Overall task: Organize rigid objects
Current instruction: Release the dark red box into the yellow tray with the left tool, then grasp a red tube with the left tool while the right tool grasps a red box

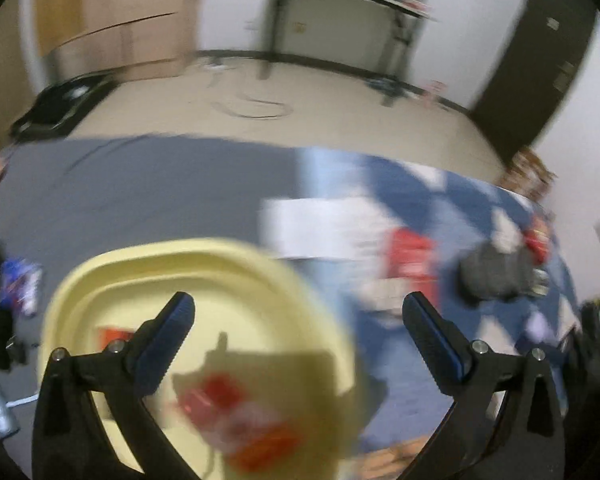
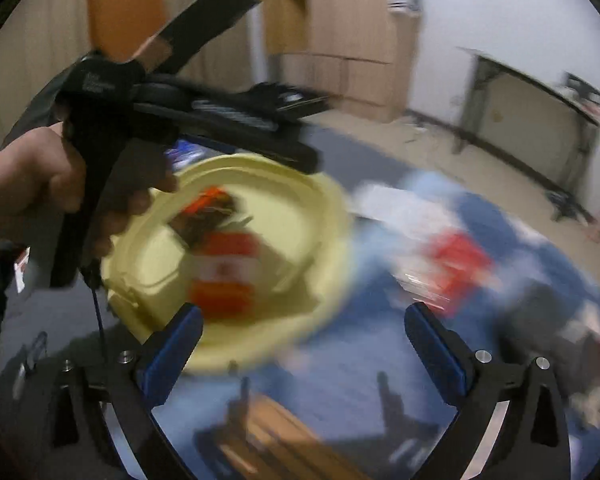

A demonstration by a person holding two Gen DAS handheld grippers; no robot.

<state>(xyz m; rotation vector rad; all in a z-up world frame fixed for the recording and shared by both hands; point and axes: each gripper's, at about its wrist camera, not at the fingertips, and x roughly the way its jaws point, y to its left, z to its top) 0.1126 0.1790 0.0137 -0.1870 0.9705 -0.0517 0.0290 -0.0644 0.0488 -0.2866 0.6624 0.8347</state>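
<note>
Both views are motion-blurred. A pale yellow tray [image 1: 80, 300] lies on the cloth-covered surface and holds a red and white packet [image 1: 236, 420]. My left gripper [image 1: 298, 320] is open and empty, its left finger over the tray. In the right wrist view the same tray [image 2: 324, 208] holds a red and white packet [image 2: 224, 272] and a dark brown item [image 2: 204, 220]. My right gripper [image 2: 302, 334] is open and empty at the tray's near rim. The left gripper's body, held by a hand [image 2: 32, 176], hangs over the tray's far left side.
A red packet [image 1: 410, 256] and a dark grey object [image 1: 496, 276] lie to the right on the blue and white cloth [image 1: 400, 360]. A small blue packet [image 1: 18, 284] lies at far left. Behind are a wooden cabinet [image 1: 112, 20] and a desk [image 1: 340, 24]. A wooden piece [image 2: 276, 432] lies below my right gripper.
</note>
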